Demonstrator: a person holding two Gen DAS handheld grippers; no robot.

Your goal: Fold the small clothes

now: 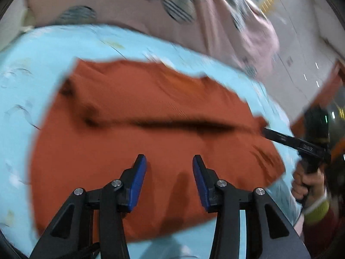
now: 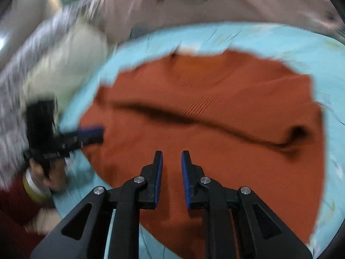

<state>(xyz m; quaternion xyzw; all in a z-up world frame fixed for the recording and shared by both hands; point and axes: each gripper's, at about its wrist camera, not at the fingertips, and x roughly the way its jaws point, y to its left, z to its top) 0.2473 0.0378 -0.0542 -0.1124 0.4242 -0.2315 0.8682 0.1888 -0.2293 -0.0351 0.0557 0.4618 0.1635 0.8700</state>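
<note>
Lying across the light blue sheet (image 1: 51,49) is the rust-orange garment (image 1: 151,112), already doubled over, with a dark fold line running across its middle. Both views are smeared by motion blur, so the garment's exact shape, its sleeves or legs, and its edges are hard to make out; what kind of clothing it is cannot be told.

From the left wrist view, the left gripper (image 1: 169,168) hovers over the near part of the cloth with its blue pads spread apart and nothing between them. At the right edge of that view the right gripper (image 1: 267,132) reaches toward the garment's far corner, gripped by a hand (image 1: 306,183) at a yellow-green cuff; its tips are blurred against the fabric, so contact there is uncertain.

In the right wrist view, the right gripper's jaws stand a narrow gap apart above the cloth, holding nothing. A pink patterned blanket (image 1: 133,10) bunches behind the sheet, cut off by the lens rim. A whitish bundle (image 2: 71,64) at the upper left is too blurred to identify.
</note>
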